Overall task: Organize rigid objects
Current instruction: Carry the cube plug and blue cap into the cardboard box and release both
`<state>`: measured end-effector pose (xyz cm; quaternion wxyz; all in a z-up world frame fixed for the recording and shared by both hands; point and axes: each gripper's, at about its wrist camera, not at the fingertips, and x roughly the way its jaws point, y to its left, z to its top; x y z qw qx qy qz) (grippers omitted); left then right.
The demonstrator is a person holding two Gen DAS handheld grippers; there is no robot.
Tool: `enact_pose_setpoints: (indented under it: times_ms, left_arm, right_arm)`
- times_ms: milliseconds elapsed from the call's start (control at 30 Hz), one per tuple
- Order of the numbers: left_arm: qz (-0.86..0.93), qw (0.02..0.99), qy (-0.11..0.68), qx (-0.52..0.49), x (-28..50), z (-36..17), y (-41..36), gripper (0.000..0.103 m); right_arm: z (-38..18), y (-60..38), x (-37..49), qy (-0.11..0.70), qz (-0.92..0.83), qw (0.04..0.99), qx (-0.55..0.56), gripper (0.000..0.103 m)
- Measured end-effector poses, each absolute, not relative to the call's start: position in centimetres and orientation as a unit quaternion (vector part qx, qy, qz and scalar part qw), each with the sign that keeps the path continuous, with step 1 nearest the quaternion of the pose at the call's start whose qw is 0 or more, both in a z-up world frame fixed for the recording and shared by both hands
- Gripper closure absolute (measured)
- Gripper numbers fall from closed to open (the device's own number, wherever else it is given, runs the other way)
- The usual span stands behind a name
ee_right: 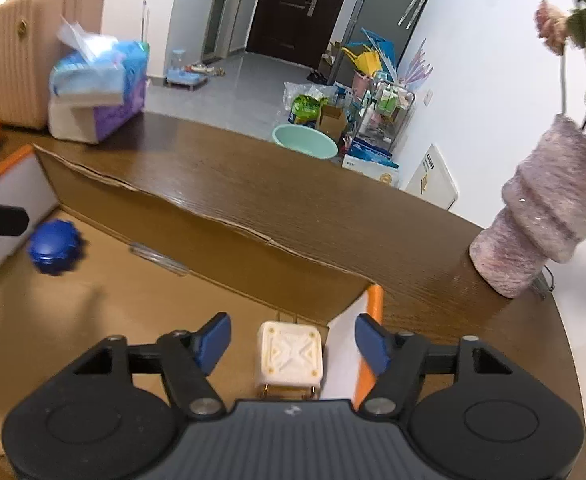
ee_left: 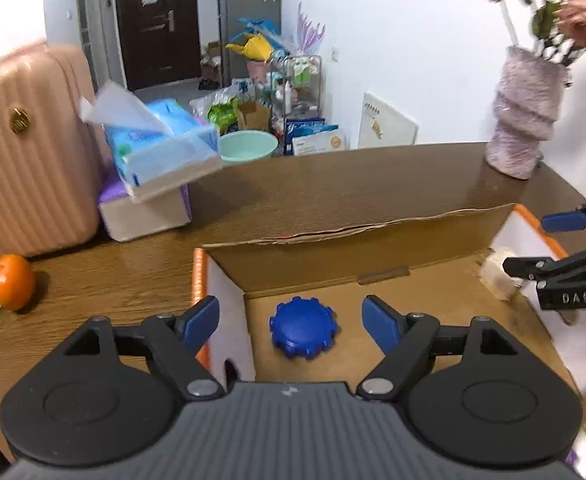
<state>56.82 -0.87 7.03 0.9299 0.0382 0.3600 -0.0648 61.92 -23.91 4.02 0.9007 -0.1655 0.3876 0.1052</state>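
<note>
A dark wood-grain bench (ee_left: pixel 333 184) in a lived-in room with a dark door and floor clutter behind carries an open cardboard box (ee_left: pixel 373 240) with orange-edged flaps. The left claw (ee_left: pixel 291 326) hangs over the box's left end with its blue pads wide apart and clamped on nothing; the blue toothed cap (ee_left: pixel 303 328) lies on the box floor between them, touching neither pad. The right claw (ee_right: pixel 291 346) stands over the box's right end, its pads likewise apart and empty, with the white square block (ee_right: pixel 291 354) resting on the box floor between them, close against the white inner wall at that corner. Both pieces look released and sitting inside the box, well apart from each other, so that part of the sorting seems done. Further out on the bench, an orange (ee_left: pixel 11 282) sits by the box's left side, near a stack of tissue packs (ee_left: pixel 153 168) and a pink suitcase (ee_left: pixel 29 152); a fuzzy pink vase (ee_left: pixel 525 120) with flowers stands at the far right. Whether the orange is meant to go in too cannot be told; no other loose rigid pieces show, so the job may be near its end.
</note>
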Motion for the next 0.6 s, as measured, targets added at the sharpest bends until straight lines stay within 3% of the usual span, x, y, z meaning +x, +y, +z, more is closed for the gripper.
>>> enact_pose_setpoints:
  times_ms: [267,600]
  left_arm:
    - [-0.057,0.952,0.298,0.046,47.4,14.8,0.2,0.011]
    - [-0.018,0.980,0.198,0.006,35.3,17.6,0.4,0.006]
  right_arm:
    - [11.7,-25.6,54.0,0.345,0.103,0.920,-0.155,0.023]
    - [15.8,-25.4,42.5,0.254,0.129,0.948,-0.143,0.017]
